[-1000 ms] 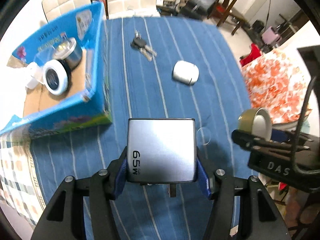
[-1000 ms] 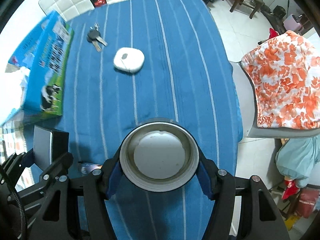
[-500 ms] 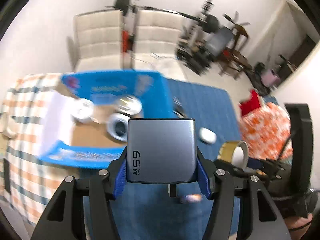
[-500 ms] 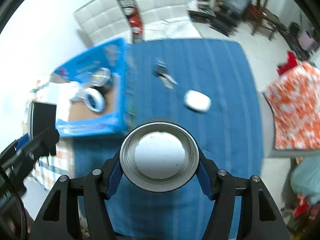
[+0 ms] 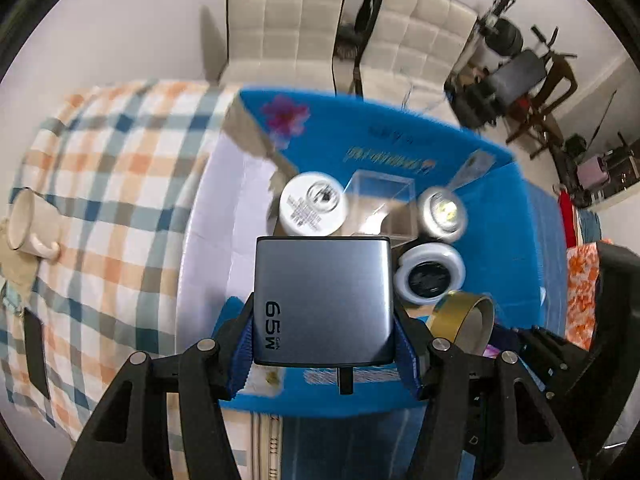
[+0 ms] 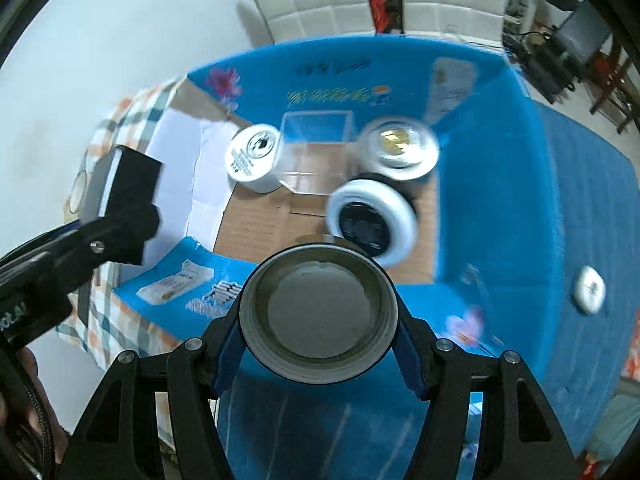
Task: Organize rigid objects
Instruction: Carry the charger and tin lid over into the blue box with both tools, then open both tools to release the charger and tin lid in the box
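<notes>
Two objects are riding in our grippers above the open blue box point(image 5: 400, 136). We are clamping the grey 65W charger point(image 5: 322, 300) in the left gripper point(image 5: 323, 334), its blue pads pressing both sides, and we are squeezing the tape roll point(image 6: 319, 312) in the right gripper point(image 6: 318, 344), looking straight through its round core.

Our left camera is showing the roll edge-on as a gold band point(image 5: 464, 316) just right of the charger, a colour the right camera is not giving us. Our right camera is showing the charger point(image 6: 130, 184) side-on as a dark block at the box's left edge.

Inside the box we are seeing a white jar point(image 6: 254, 156), a clear plastic case point(image 6: 316, 148), a metal tin point(image 6: 402, 148) and a white ring-shaped gadget point(image 6: 370, 224). Only the right view is catching the white earbud case point(image 6: 590, 288) on the blue striped cloth point(image 6: 580, 200); only the left is catching the mug point(image 5: 30, 226) on the checked cloth point(image 5: 112, 184).
</notes>
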The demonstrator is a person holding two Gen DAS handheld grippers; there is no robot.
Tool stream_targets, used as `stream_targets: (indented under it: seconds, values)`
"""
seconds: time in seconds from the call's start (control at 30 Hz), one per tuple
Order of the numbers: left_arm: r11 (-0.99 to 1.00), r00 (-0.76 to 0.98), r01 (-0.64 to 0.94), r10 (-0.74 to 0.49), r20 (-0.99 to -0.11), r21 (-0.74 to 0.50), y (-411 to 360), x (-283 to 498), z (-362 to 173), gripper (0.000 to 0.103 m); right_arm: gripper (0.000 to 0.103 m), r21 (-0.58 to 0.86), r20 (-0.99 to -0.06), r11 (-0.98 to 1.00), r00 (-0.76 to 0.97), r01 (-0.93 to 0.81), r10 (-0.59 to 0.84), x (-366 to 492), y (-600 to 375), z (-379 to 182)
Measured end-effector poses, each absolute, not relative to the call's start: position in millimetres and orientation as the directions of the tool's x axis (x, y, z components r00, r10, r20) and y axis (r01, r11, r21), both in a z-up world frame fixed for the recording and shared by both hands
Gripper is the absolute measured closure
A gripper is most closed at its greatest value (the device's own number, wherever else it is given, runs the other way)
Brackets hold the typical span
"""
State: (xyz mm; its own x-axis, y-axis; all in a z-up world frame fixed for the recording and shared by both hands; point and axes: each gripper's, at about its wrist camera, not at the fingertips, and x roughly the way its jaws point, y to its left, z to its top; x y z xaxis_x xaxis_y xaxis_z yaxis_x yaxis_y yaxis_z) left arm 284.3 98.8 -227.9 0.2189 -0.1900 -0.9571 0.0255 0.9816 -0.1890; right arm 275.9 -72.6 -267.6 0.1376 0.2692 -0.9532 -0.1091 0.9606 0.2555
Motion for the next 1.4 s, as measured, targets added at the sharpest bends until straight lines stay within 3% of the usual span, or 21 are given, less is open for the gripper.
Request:
stream_targets:
  seconds: [0.43,1.0,1.23,1.4]
  values:
    - [0.982,0.074,0.060,-0.186,-0.980,-0.181,104.1,312.8,-283.1,0.047,0.036,0.292,-0.955,0.954,0.030,-0.068,0.295,308.8,-52.7,-339.6]
    - [0.991,0.057,0.097,-0.099,-0.993,-0.093,98.6,317.8,-284.8,0.045,0.035,0.261,-0.965,0.965,-0.015,-0.009,0.261,323.8,-53.0,-372.1]
    - [0.993,0.057,0.092,-0.079,-0.995,-0.073,92.3,321.3,-282.5,0.045,0.028,0.227,-0.973,0.974,-0.037,0.005,0.227,326.2,-55.1,-374.3]
    - [0.996,0.080,0.066,-0.072,-0.994,-0.067,100.1,319.8,-275.7,0.023,0.015,0.218,-0.976,0.976,-0.025,0.005,0.218,328.1,-58.9,-367.2]
